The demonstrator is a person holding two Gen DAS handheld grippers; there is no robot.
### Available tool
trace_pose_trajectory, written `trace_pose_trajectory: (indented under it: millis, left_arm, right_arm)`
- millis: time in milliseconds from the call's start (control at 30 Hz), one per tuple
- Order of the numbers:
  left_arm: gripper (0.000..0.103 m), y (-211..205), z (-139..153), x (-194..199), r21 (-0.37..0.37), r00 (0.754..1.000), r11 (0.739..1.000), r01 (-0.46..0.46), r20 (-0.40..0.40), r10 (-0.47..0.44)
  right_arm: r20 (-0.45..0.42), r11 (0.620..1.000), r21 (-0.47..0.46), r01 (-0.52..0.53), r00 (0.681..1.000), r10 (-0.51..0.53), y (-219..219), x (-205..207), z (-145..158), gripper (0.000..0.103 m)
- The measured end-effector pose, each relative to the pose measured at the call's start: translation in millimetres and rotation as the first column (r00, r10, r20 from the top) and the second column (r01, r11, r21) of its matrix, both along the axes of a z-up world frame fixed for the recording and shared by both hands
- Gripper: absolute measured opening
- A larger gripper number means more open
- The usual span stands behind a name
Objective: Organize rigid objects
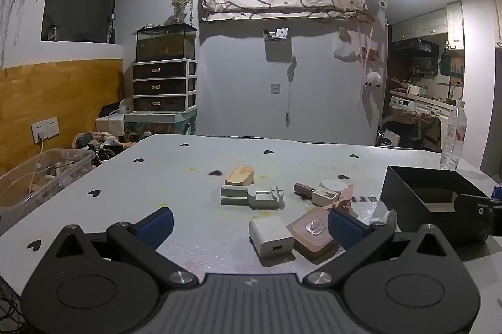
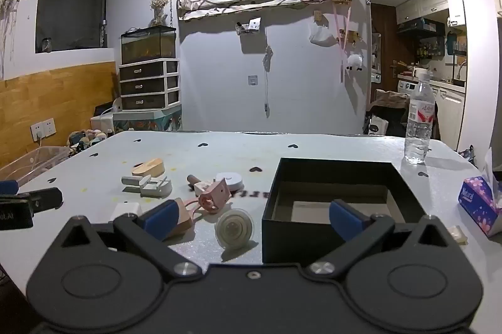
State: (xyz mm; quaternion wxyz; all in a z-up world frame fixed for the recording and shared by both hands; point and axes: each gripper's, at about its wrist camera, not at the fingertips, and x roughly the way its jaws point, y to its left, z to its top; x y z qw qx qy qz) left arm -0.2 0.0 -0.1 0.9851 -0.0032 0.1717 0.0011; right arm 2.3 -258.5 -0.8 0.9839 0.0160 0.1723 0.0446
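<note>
Nothing has been picked up yet, so this looks like the very start of the sorting: both tools hover low over the pale surface [image 1: 188,177] with its small heart marks, tilted slightly down at the clutter. The left gripper [image 1: 249,227] has its jaws spread as wide as they go and empty; between them lie a white charger block [image 1: 271,235] and, touching its right side, a pink square case [image 1: 313,235]. The right gripper [image 2: 251,218] is equally wide and empty, its left blue pad in front of that same pink case and its right pad in front of the black box [image 2: 332,199], which stands open and appears empty. A round white disc [image 2: 233,228] stands on edge just beside the box's left wall. Further back sit a wooden block [image 1: 240,175], a grey bracket [image 1: 251,196] and a small pink cube-shaped toy [image 2: 216,194], clustered near one another. The box is probably the destination, so the next move calls for settling over one piece, likely the charger or the disc, closing squarely on its flat faces, and lifting it clear of its neighbours.
</note>
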Motion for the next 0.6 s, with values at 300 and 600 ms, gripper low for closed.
trace_pose_trajectory:
  millis: [300, 600]
  left_arm:
    - [0.103, 0.0, 0.0, -0.1, 0.001, 1.0, 1.0, 0.0, -0.001, 0.0]
    - [0.103, 0.1, 0.0, 0.0, -0.001, 1.0, 1.0, 0.001, -0.002, -0.001]
  right_arm:
    - [-0.005, 1.0, -0.003, 0.0, 1.0, 0.0, 0.2, 0.5, -0.4, 0.103]
    - [-0.007, 1.0, -0.004, 0.0, 1.0, 0.0, 0.4, 1.2, -0.7, 0.103]
